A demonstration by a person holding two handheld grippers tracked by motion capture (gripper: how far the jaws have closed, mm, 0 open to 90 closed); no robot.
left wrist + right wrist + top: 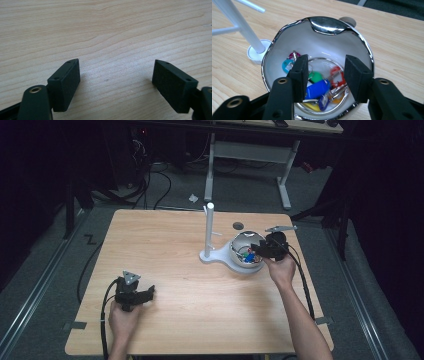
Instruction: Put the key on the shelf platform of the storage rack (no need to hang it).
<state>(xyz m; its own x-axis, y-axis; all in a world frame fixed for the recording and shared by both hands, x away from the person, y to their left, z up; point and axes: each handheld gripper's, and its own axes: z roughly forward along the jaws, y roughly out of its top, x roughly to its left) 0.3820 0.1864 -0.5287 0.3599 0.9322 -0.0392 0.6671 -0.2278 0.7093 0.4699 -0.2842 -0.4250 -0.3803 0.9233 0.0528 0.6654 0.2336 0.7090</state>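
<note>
A shiny white bowl with a chrome rim sits right of the table's middle. It holds several coloured key tags: blue, green, red, cyan and others. My right gripper hovers over the bowl's right side, open, with its jaws spread above the tags and nothing between them. My left gripper rests low over bare wood at the front left, open and empty, as the left gripper view confirms.
A white stand with a tall post and short pegs rises just left of the bowl; its round foot nearly touches the bowl. A dark round hole lies behind the bowl. Cables trail off the table's front.
</note>
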